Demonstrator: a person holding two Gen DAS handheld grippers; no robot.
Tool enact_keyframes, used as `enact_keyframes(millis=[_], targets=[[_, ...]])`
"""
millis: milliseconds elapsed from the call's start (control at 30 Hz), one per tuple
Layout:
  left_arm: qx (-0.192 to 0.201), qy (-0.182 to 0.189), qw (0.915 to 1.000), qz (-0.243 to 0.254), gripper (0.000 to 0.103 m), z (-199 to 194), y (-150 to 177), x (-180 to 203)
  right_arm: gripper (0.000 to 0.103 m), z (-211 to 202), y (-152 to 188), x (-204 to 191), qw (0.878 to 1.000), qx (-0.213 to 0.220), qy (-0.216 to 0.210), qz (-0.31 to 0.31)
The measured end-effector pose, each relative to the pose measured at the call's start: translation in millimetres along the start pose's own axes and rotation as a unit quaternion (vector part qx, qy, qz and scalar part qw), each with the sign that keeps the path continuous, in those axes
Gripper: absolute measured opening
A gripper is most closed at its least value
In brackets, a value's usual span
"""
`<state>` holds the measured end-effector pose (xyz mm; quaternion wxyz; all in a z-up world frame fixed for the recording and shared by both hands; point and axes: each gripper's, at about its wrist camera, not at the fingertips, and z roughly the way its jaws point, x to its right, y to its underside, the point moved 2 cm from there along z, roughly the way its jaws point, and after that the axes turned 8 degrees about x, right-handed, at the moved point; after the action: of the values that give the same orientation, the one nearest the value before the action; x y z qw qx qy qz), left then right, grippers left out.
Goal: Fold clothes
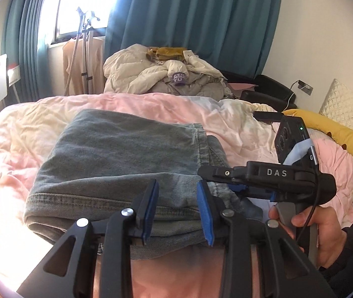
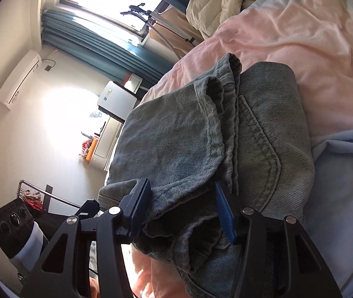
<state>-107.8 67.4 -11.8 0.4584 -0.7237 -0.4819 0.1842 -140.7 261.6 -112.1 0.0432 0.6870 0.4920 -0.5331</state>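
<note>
The grey-green jeans (image 1: pixel 116 154) lie folded into a thick stack on the pink duvet (image 1: pixel 22 129), near the bed's near edge, with the duvet bare on all sides of them. In the left wrist view the stack runs wide from left to right, a hemmed edge facing the camera and a stitched seam standing up along its right side.

The left gripper (image 1: pixel 177 211) hovers at the near hemmed edge, roughly at the middle of it. Its blue pads (image 1: pixel 151 208) stand part-way apart with the top of the stack showing between them; the pads seem to press on nothing, so I read it as empty, though whether the tips rest on the denim I cannot tell.

The right gripper (image 2: pixel 182 207), gripped by a hand (image 1: pixel 308 226), comes in from the stack's right end. In its own view a bunched fold of denim passes between the two fingers, lying against the left pad (image 2: pixel 141 203) while the right one stands at the fold's far side. The jaws are half apart; a firm clamp is not plain to see, so I judge this a loose hold at best.

The relation that matters: the stack's long axis runs across the left gripper and straight toward the right one. The right hand is therefore nearer the loose end with the seam and pocket stitching, and is better placed to tuck or carry that end over, while the left steadies the near edge. The bunched layers could slip out if the jaws do not close further
</note>
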Motion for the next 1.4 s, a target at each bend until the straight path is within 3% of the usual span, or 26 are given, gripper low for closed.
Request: enact_keyframes(millis=[67,167,267,300,333,433,533,800,900,1033,1133,1200,1267,1400], targets=[[-0.009,-0.01,0.9999,-0.008,0.032,7,1,-7,0.045,4,0,2,1.0,0.002,0.011,-0.005],[-0.021,-0.027,0.999,-0.03,0.032,14,2,-16,0.02,3,1,-2,0.998,0.014,0.043,-0.032],[-0.022,-0.033,0.9984,-0.041,0.032,15,1,-20,0.015,-8,-2,-14,0.996,0.039,0.056,-0.049],[-0.018,-0.037,0.9985,-0.037,0.032,14,1,-20,0.004,-12,-3,-17,0.996,0.047,0.06,-0.055],[-0.013,-0.042,0.9985,-0.033,0.032,12,0,-20,0.002,-18,-5,-22,0.994,0.058,0.068,-0.064],[-0.005,-0.043,0.9986,-0.032,0.032,8,-1,-22,0.002,-37,-14,-38,0.989,0.086,0.079,-0.09],[0.0,-0.037,0.9984,-0.043,0.032,3,-4,-27,0.002,-44,-11,-54,0.984,0.086,0.092,-0.128],[0.006,-0.058,0.997,-0.05,0.032,-9,-15,-52,0.001,-11,14,-17,0.98,-0.007,0.162,-0.113],[0.003,-0.075,0.9957,-0.054,0.033,-11,-19,-69,0.002,-6,17,-14,0.979,-0.009,0.167,-0.12],[-0.014,-0.085,0.9927,-0.085,0.048,-9,-21,-98,0.002,-9,18,-12,0.98,-0.009,0.161,-0.112],[-0.015,-0.087,0.9914,-0.096,0.051,-11,-25,-115,0.002,-9,18,-11,0.98,-0.011,0.16,-0.113],[-0.012,-0.087,0.9915,-0.095,0.062,-10,-29,-123,0.002,-8,18,-11,0.981,-0.013,0.159,-0.113],[-0.011,-0.073,0.9929,-0.093,0.075,-6,-32,-130,0.002,-9,17,-11,0.981,-0.015,0.158,-0.111],[-0.031,-0.037,0.9929,-0.108,0.078,12,-33,-152,0.002,-9,17,-11,0.98,-0.017,0.16,-0.115]])
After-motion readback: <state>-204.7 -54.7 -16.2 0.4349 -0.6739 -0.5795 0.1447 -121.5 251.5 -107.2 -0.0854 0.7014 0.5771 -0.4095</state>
